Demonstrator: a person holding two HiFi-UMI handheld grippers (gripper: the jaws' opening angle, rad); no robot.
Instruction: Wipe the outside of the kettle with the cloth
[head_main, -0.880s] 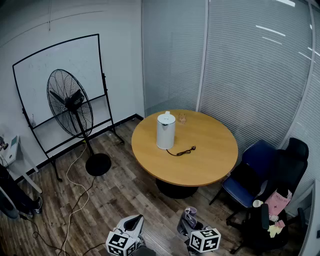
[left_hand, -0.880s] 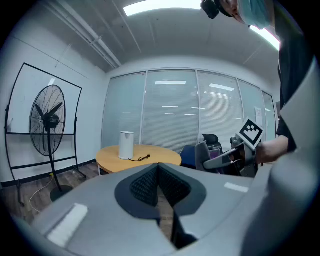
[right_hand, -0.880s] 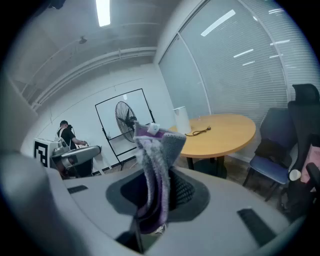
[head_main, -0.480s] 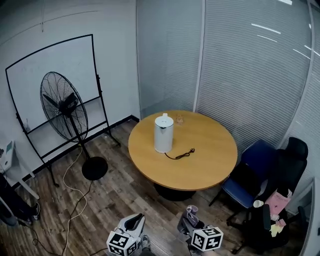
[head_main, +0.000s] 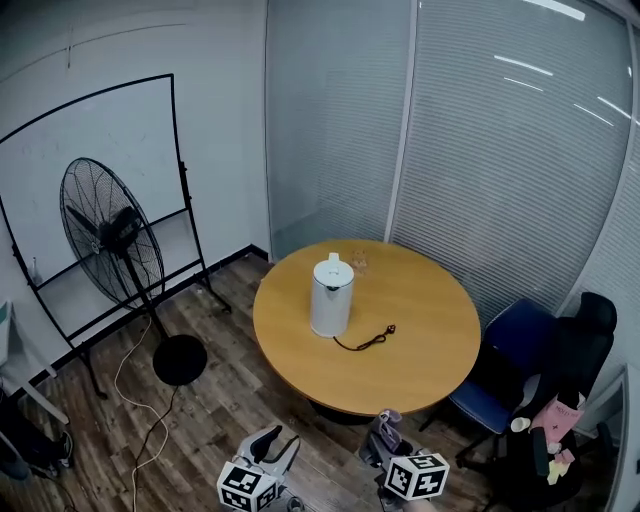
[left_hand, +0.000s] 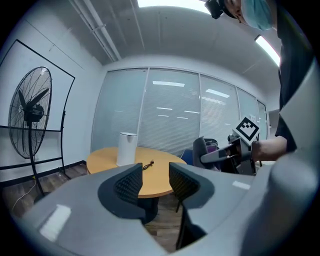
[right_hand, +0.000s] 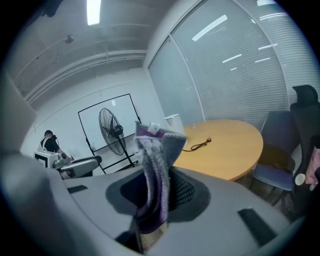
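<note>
Well apart from both tools, the kettle (head_main: 331, 296) stands upright on the round wooden table (head_main: 430, 365), left of its middle. It is white and tall, with a lid and a small knob on top. A black cord (head_main: 368, 341) with a plug lies loose on the table just right of the kettle's base. Beyond the kettle, near the far edge, sits a small pale thing (head_main: 357, 262) too faint to name.

Nothing on the near side of the table stands between the grippers and the kettle. A big fan (head_main: 100, 235) on a round foot stands to the left in front of a whiteboard (head_main: 95, 140), and its cable (head_main: 135, 395) trails over the plank floor (head_main: 220, 400). A blue chair (head_main: 512, 345) and a black chair (head_main: 580, 345) crowd the table's right side, before a wall of closed blinds (head_main: 480, 150).

The left hand-held gripper (left_hand: 152, 180) has its jaws a narrow way apart with nothing between them. The right hand-held gripper (right_hand: 160, 187) is clamped on the cloth (right_hand: 155, 165), a grey and purple fold that sticks up above the jaws and covers part of the kettle in the right gripper view.

In the head view the bottom edge cuts off both grippers, so only their marker cubes and tips show.
</note>
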